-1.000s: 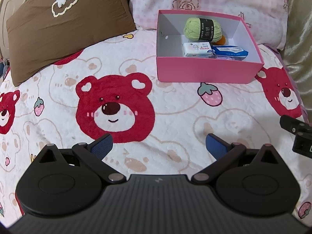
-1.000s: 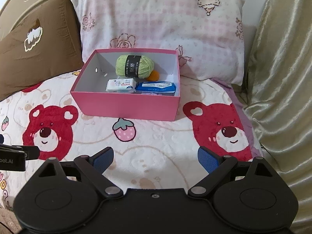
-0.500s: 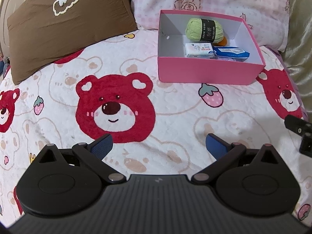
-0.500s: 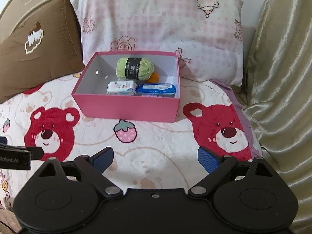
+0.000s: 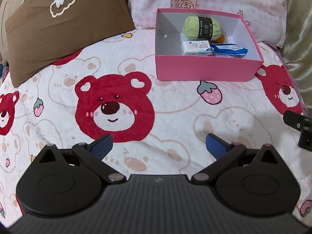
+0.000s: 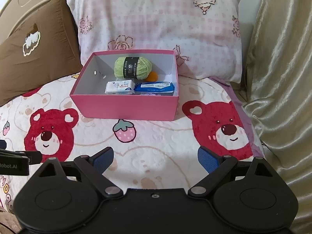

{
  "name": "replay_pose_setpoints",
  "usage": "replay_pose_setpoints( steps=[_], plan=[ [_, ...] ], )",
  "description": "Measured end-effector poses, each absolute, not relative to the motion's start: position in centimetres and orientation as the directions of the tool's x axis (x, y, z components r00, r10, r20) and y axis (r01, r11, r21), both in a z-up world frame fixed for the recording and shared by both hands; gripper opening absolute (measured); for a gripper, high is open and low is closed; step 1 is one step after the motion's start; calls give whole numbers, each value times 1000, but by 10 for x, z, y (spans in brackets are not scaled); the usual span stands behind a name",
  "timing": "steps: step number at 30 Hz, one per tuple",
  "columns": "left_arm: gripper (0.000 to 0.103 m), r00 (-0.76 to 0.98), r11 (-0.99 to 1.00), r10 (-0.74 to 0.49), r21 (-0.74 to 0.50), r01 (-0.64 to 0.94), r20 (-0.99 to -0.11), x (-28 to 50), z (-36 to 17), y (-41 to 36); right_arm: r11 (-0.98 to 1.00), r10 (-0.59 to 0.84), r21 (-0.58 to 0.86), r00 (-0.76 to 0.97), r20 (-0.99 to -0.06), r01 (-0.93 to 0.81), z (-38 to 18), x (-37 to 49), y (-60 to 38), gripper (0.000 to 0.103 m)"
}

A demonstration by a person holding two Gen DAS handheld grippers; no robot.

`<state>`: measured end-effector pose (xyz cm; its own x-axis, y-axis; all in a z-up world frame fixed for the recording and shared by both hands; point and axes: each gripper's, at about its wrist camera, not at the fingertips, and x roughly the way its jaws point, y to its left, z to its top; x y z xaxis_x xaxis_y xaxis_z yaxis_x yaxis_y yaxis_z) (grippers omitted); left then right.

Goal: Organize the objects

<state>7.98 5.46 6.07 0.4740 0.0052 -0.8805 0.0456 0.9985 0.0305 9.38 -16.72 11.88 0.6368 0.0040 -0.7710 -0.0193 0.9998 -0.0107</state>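
While the pink box [image 6: 124,108] sits in the upper middle of the right wrist view, and in the upper right of the left wrist view, it looks a little lower and slightly further off than half a second ago, so I think both cameras have been pulled back a bit from it. Inside the box I can see a green yarn ball [image 6: 133,67] at the back, a small orange thing [image 6: 152,76] half hidden behind it, a white tissue pack [image 6: 119,87] and a blue wipes pack [image 6: 155,86] lying side by side near the front wall, with something pale purple under the blue one that I cannot identify. Nothing inside seems to have moved. Around the box the bear blanket [image 5: 175,105] carries no loose object that I can find in either view, which suggests to me that the sorting is finished or nearly so. The left gripper [image 5: 159,145] is wide open and holds nothing, and the right gripper [image 6: 155,157] is also spread wide and empty; both are low at the bottom of their frames, above the blanket and well apart from the box. At the right edge of the left view a black part of the other tool shows. Behind the box stand the checked pillow [image 6: 156,23] and the brown cushion [image 5: 64,23], and gold fabric [image 6: 280,78] hangs at the right side.
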Motion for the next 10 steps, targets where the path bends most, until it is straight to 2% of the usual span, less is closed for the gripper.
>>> replay_pose_setpoints(
  steps=[10],
  plan=[
    [103,470,999,0,24,45,-883,77,62,54,999,4,-22,641,-768,-33,121,92,-164,95]
  ],
)
